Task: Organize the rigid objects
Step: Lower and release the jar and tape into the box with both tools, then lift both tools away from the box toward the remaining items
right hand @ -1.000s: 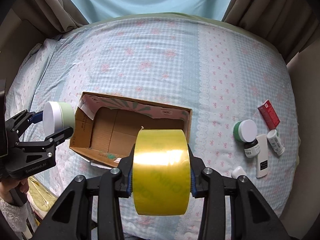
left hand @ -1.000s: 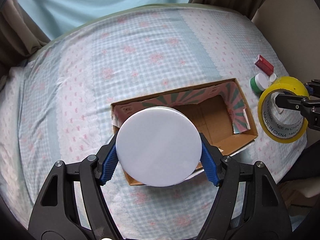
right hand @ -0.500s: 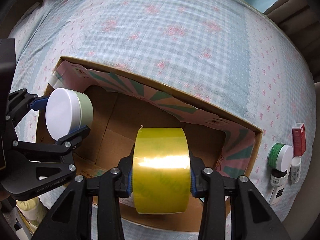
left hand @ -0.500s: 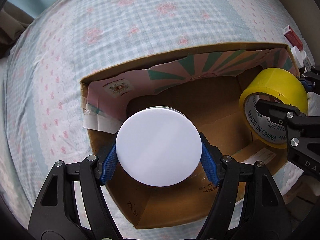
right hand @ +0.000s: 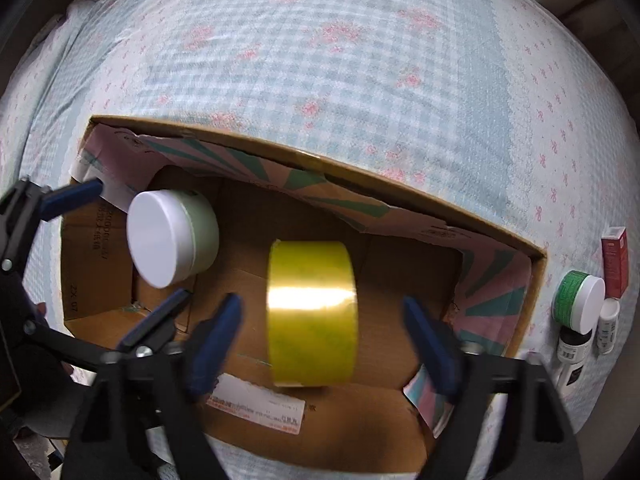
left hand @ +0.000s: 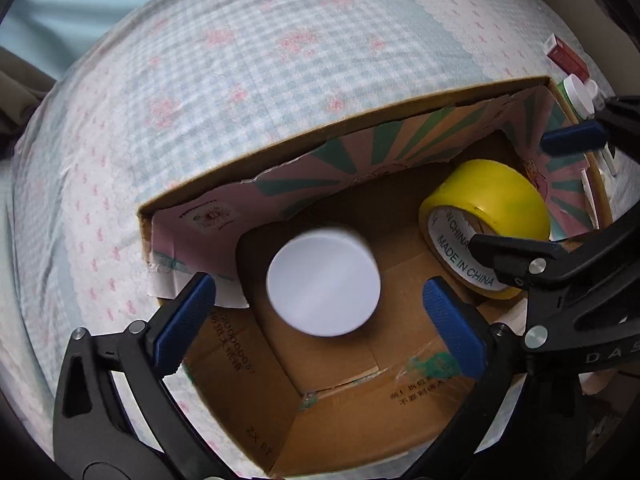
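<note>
Both grippers hang over an open cardboard box (left hand: 360,120) (right hand: 320,160) lined with pink and green paper. My left gripper (left hand: 318,302) points down into it with its jaws opening; the white-lidded pale green jar (left hand: 323,282) (right hand: 168,236) is blurred between the blue pads, clear of both. My right gripper (right hand: 320,316) is also opening. The yellow tape roll (right hand: 312,312) (left hand: 488,216) stands on edge between its pads with a gap on each side, low in the box's right half.
The box lies on a bed with a blue checked, pink-flowered cover (right hand: 320,60). Right of the box are a green jar with a white lid (right hand: 580,300), a red carton (right hand: 614,264), a small white bottle (right hand: 608,320) and a dark bottle (right hand: 574,344).
Both grippers sank from above the bed down into the box. Then each one's jaws spread wide, letting go of the jar and the tape roll.
</note>
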